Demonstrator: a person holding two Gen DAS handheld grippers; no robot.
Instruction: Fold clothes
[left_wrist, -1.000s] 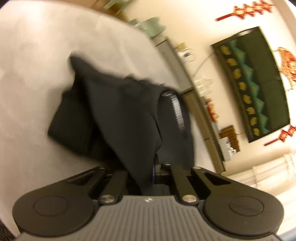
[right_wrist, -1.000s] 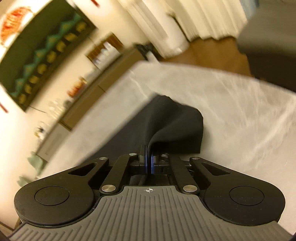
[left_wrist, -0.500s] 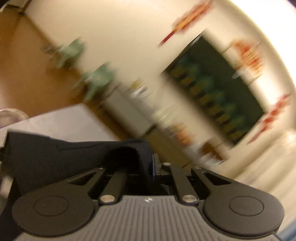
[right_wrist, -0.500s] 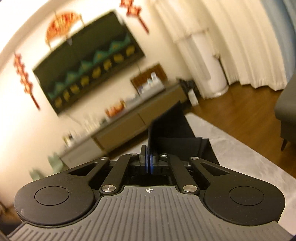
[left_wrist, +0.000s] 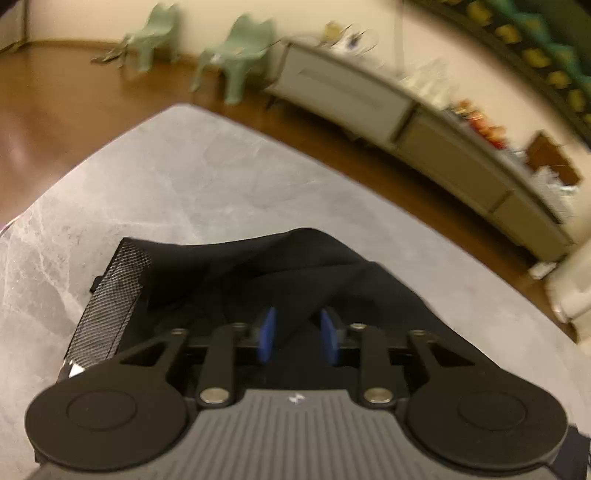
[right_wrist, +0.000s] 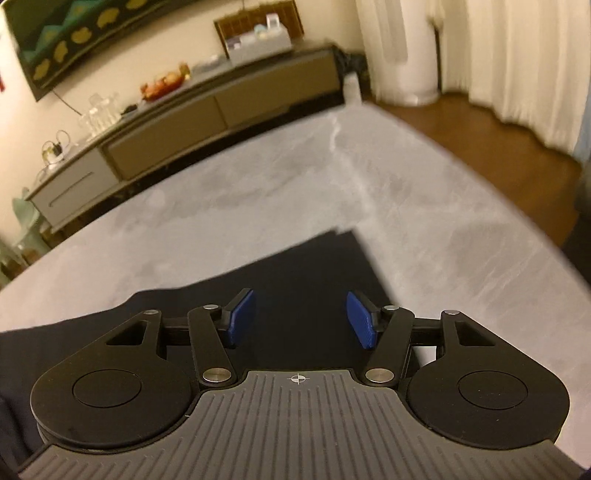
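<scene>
The black garment (left_wrist: 280, 273) lies on the gray rug (left_wrist: 207, 177), spread across the lower middle of both wrist views. In the left wrist view it has soft humps and folds, and a ribbed band (left_wrist: 107, 306) runs along its edge at 9 o'clock. The left gripper (left_wrist: 298, 332) sits at 6 o'clock over the cloth. Its jaws have just been opening and now stand a little apart. Black cloth shows in the gap, but the blue pads (left_wrist: 266, 332) do not squeeze it. In the right wrist view the garment (right_wrist: 295, 266) looks flatter, with a sharp corner pointing to 12 o'clock. The right gripper (right_wrist: 300, 319) has also just been opening, and its jaws stand wide apart above the cloth, holding nothing. Past the rug, at 12 o'clock, a long low cabinet (right_wrist: 207, 110) stands by the wall. 2 small green chairs (left_wrist: 236, 51) sit at 11 o'clock in the left wrist view.
</scene>
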